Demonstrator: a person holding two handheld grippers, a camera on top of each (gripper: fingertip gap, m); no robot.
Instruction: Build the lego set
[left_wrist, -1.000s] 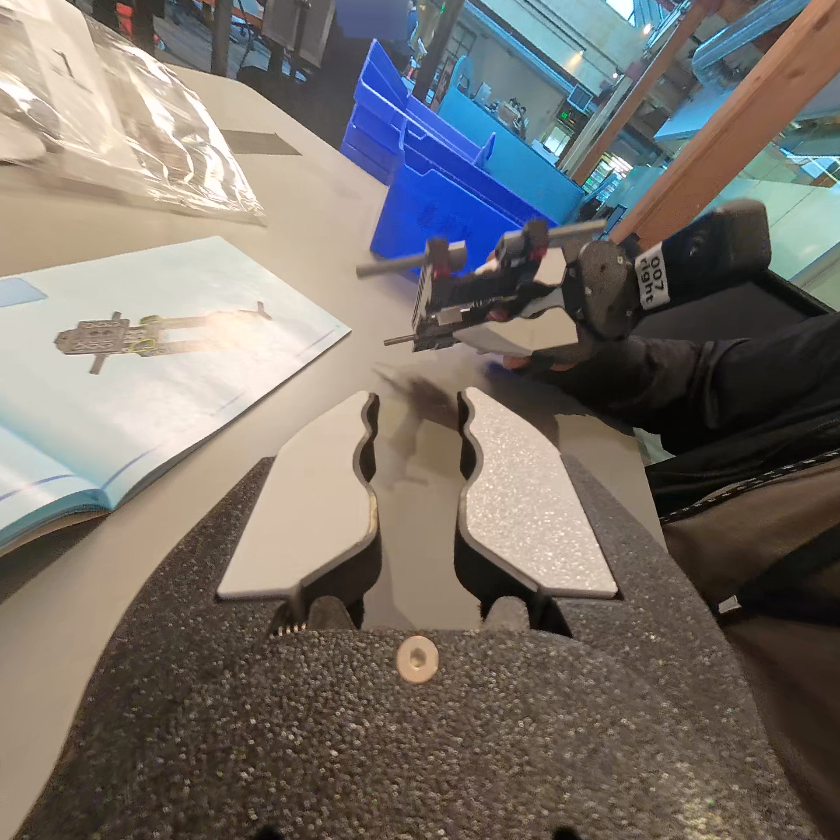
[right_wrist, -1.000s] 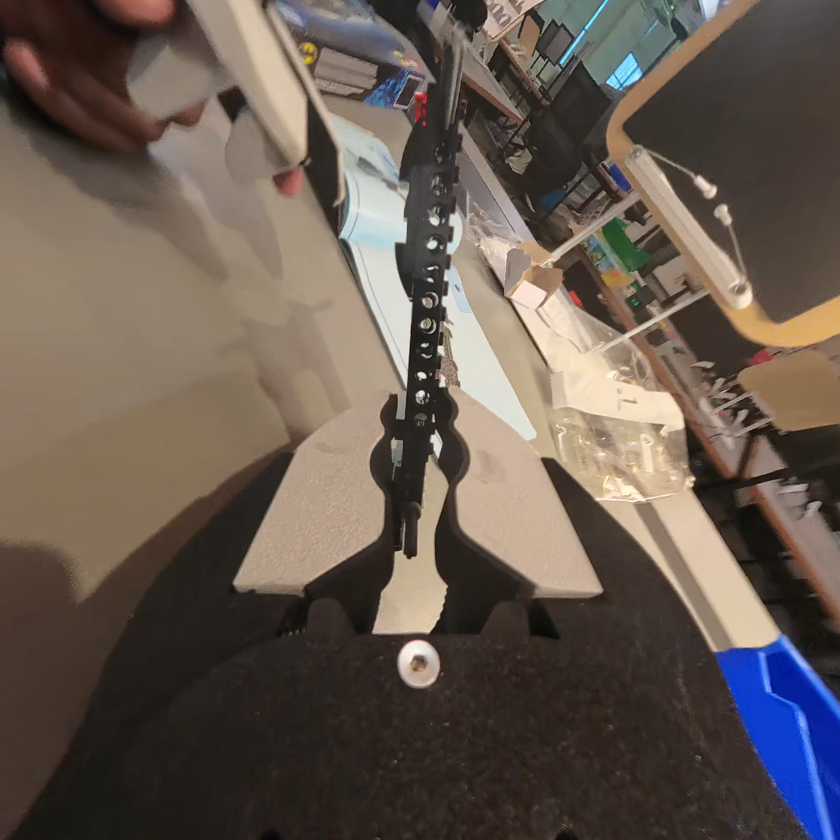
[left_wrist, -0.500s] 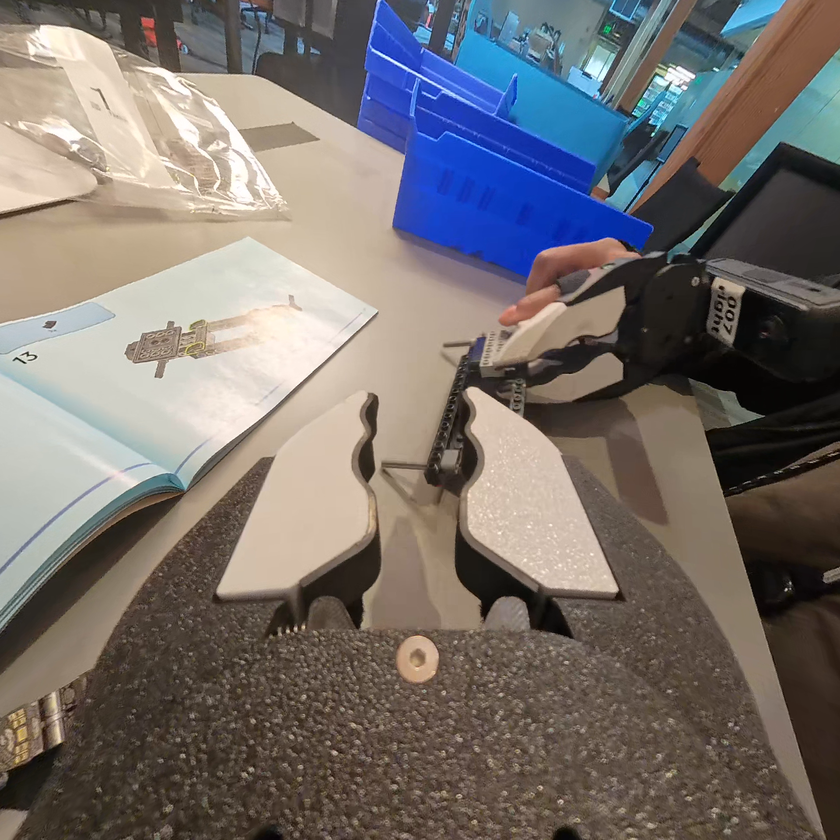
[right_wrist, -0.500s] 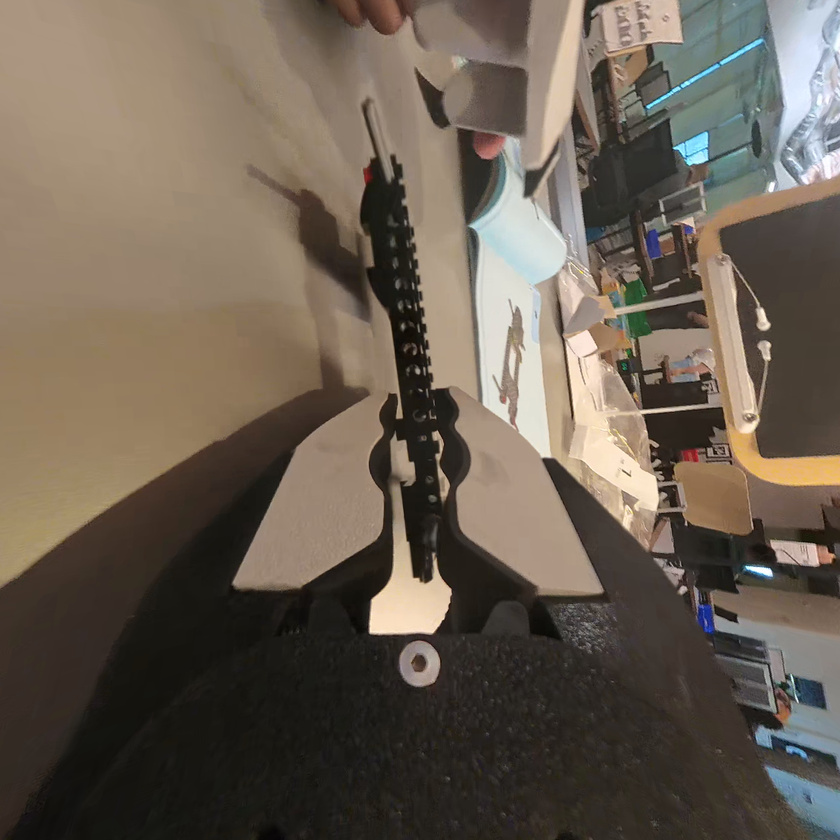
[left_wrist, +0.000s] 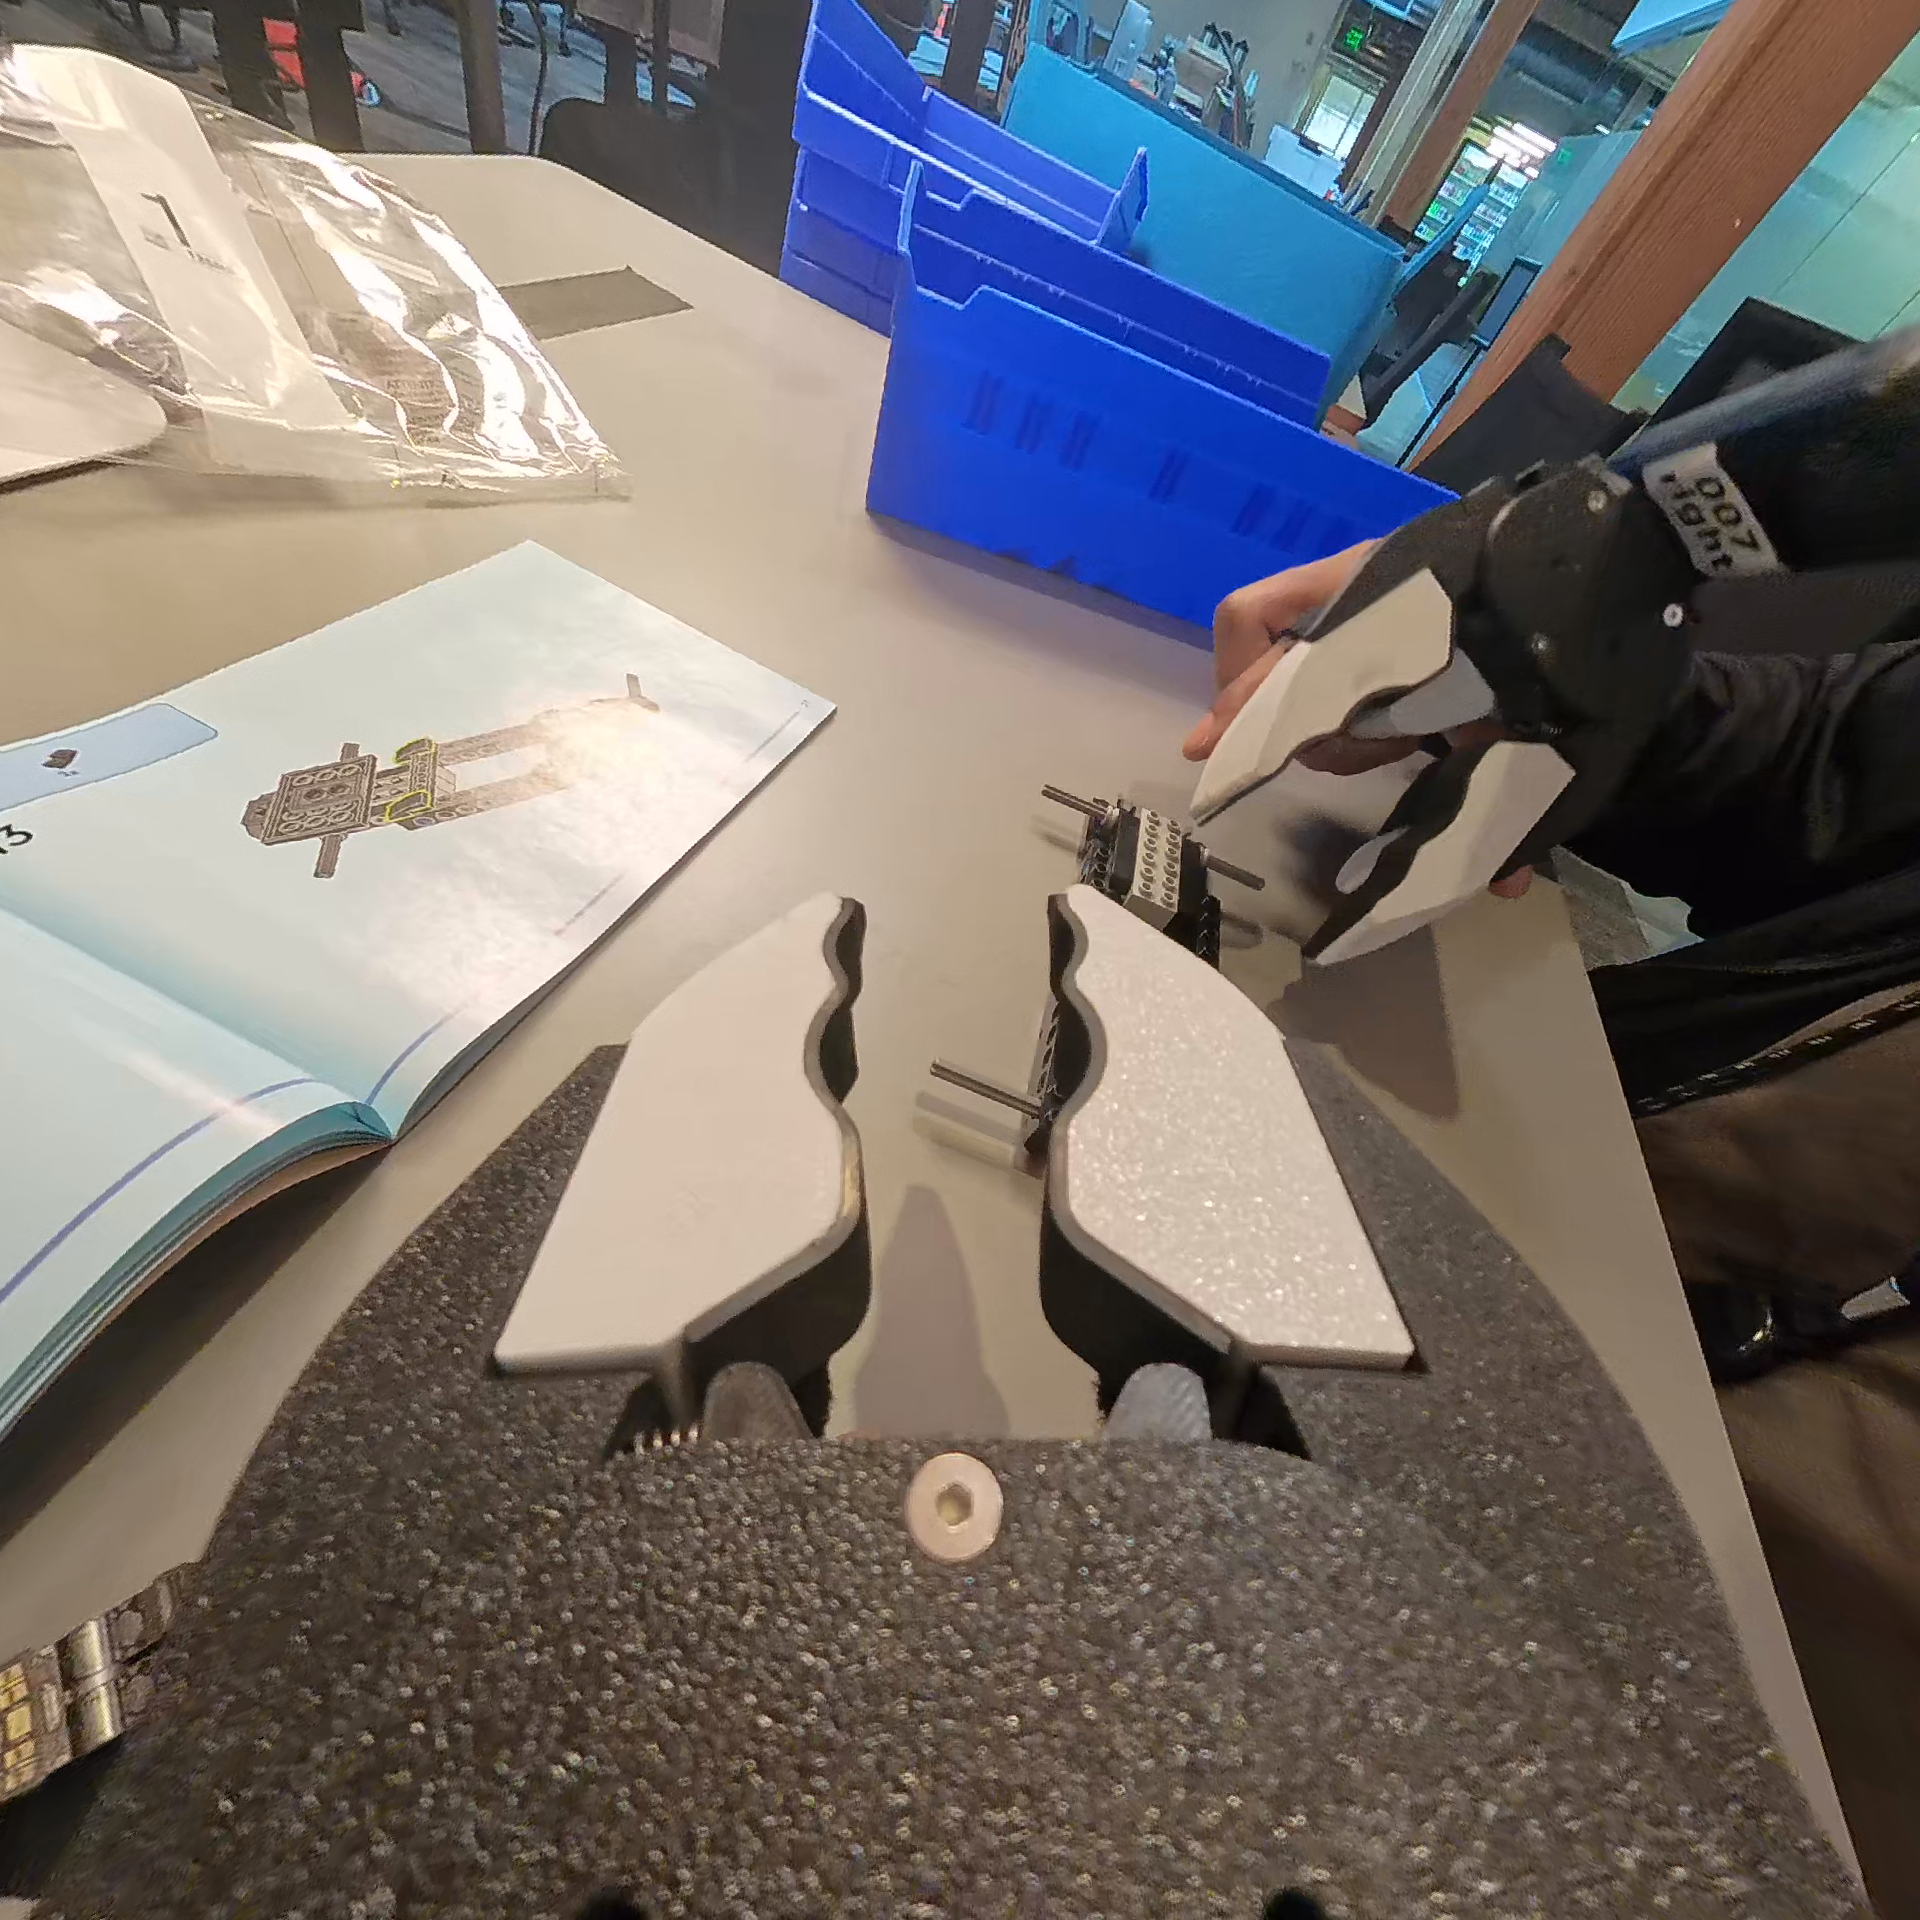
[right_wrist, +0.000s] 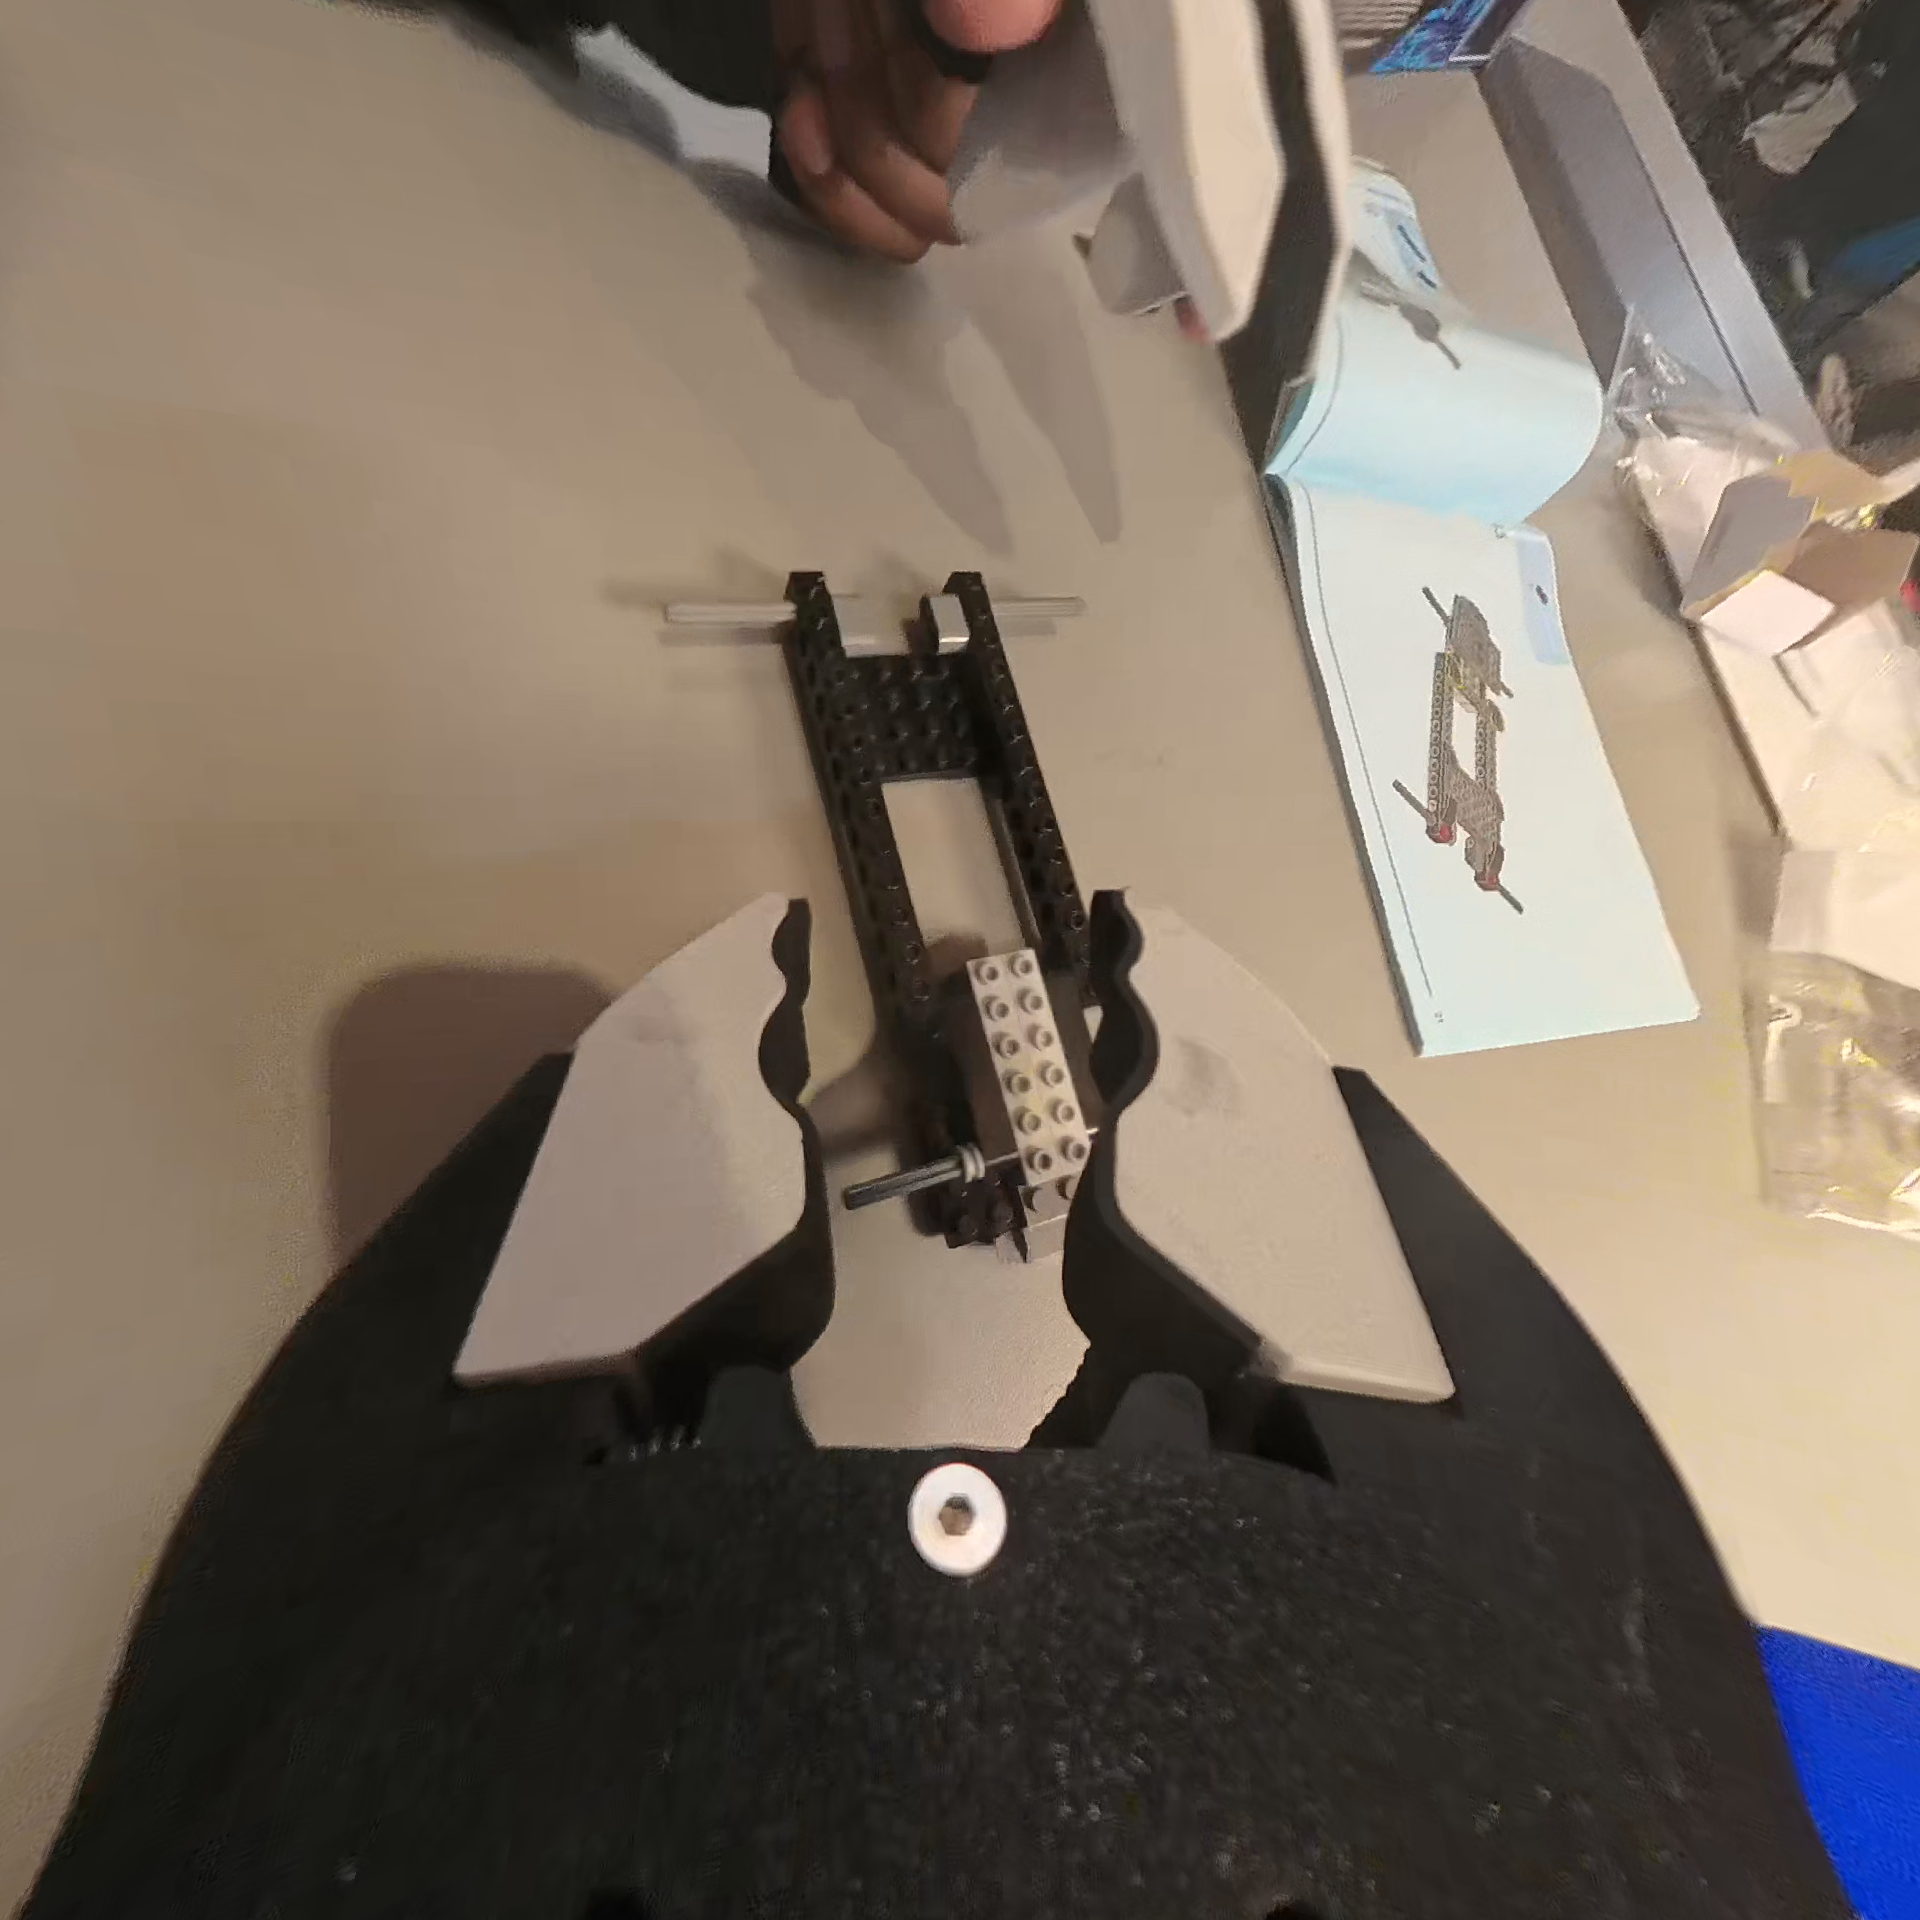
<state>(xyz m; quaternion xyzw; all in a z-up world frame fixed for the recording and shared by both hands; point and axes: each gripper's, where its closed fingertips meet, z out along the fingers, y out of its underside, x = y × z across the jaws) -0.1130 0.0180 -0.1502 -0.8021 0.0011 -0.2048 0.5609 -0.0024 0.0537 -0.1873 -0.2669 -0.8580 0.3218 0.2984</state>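
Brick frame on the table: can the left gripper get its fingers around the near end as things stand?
Probably yes. The brick frame lies flat on the table, its near end beside the left gripper's right finger. The jaws are open and hold nothing; the right gripper is open, clear of it.

On the grey desk (left_wrist: 748, 436) lie an open instruction booklet (left_wrist: 312, 852), clear plastic bags (left_wrist: 343, 343) and blue bins (left_wrist: 1091, 457).
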